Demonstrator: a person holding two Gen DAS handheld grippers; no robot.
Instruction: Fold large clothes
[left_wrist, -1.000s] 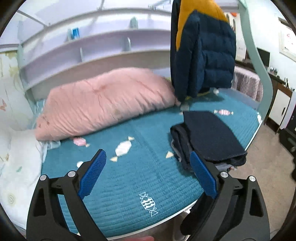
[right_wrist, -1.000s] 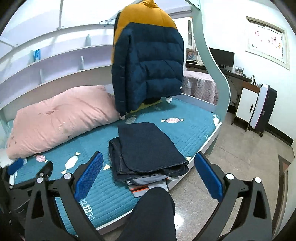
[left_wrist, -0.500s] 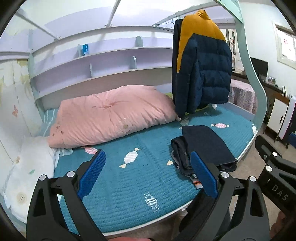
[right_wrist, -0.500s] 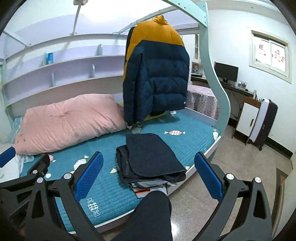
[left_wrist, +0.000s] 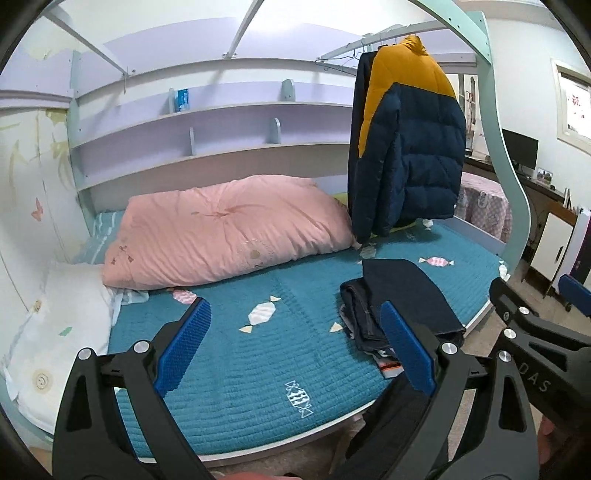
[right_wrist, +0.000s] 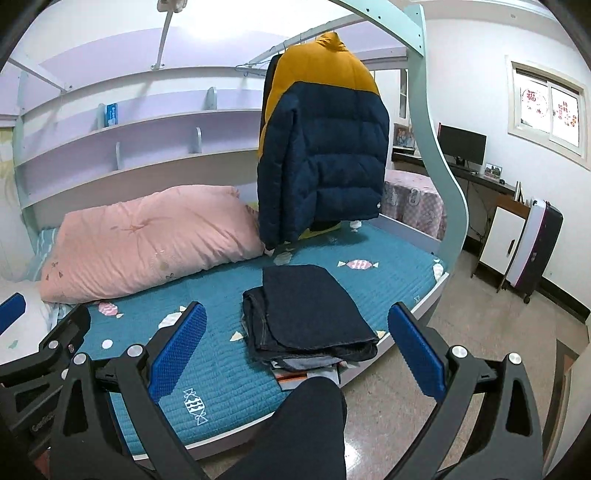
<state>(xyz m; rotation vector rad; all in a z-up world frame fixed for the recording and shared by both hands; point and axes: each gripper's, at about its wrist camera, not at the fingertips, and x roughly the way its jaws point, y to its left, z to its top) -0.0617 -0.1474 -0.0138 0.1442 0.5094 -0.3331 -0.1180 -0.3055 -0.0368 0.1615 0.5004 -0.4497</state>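
teal quilted bed (right_wrist: 388, 284) | folded dark clothes (right_wrist: 310, 314) (right edge) | speckled floor (right_wrist: 443, 373)

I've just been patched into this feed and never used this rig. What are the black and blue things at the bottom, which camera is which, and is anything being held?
They are two hand-held grippers carried by a person; there is no robot arm. Each picture comes from a fisheye camera on one gripper, looking forward between its blue pads. The left view shows the left gripper, the right view the right gripper. Both have their jaws wide open and hold nothing. Ahead is a bed with a teal cover. On it lie a stack of folded dark clothes near the front edge and a pink duvet behind. A navy and yellow jacket hangs above the bed.
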